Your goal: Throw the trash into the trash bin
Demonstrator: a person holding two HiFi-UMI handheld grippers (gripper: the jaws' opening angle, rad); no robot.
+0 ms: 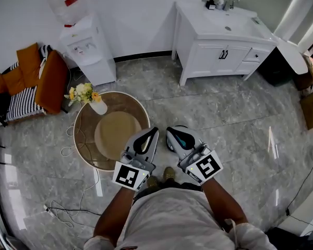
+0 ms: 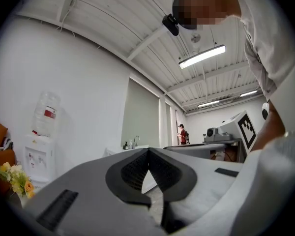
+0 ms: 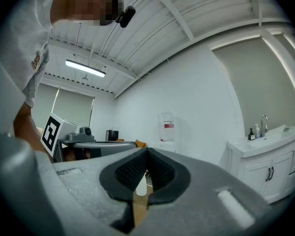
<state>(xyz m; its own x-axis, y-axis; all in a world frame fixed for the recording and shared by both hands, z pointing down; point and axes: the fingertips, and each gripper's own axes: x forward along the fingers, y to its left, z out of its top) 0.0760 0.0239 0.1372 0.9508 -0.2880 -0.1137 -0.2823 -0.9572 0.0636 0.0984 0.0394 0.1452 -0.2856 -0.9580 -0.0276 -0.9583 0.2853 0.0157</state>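
Both grippers are held level, side by side in front of the person, over the marble floor. In the head view my left gripper [image 1: 152,132] and my right gripper [image 1: 172,135] point away from the body. Along its own jaws, the left gripper [image 2: 148,152] has its dark pads meeting at the tip with nothing between them. The right gripper [image 3: 147,152] looks the same, pads together and empty. No piece of trash shows in any view. A dark boxy thing [image 1: 275,66] stands right of the vanity; I cannot tell whether it is a bin.
A round glass table [image 1: 83,139] stands just left of the grippers, with a vase of flowers [image 1: 86,95] on its far rim. Behind are a water dispenser [image 1: 86,48], a white sink vanity [image 1: 219,53], orange cushions [image 1: 51,82] at far left, and cables [image 1: 68,212] on the floor.
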